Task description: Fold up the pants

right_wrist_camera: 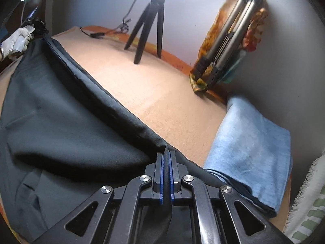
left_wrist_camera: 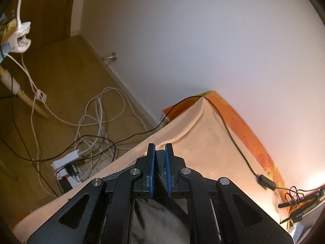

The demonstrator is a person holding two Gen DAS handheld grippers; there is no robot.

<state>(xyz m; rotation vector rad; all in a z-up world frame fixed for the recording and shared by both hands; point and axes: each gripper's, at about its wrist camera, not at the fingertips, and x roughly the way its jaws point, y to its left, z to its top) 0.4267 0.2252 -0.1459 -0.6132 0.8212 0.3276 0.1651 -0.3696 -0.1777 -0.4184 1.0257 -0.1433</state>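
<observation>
Dark fabric: the pants (right_wrist_camera: pixel 67 109) are pinched at one edge by each tool and hang stretched between them.
Right tool (right_wrist_camera: pixel 166 158): clenched on a fold of the pants, blue pads pressed against the cloth.
Left tool (left_wrist_camera: pixel 160 152): clenched on a dark hem of the same pants, more cloth bunched beneath its frame.
Pants position: spread left of the right tool over the peach blanket (right_wrist_camera: pixel 162 93), their seamed edge running up to the far left tool.
Gloved hand (right_wrist_camera: pixel 18 40): far left of the right tool, at the end of that edge.
Right of the right tool: a folded blue towel (right_wrist_camera: pixel 249 144).
Beyond it: a black tripod (right_wrist_camera: pixel 148 22) standing on the blanket.
Left of the left tool: white cables (left_wrist_camera: pixel 97 118) on the floor.
</observation>
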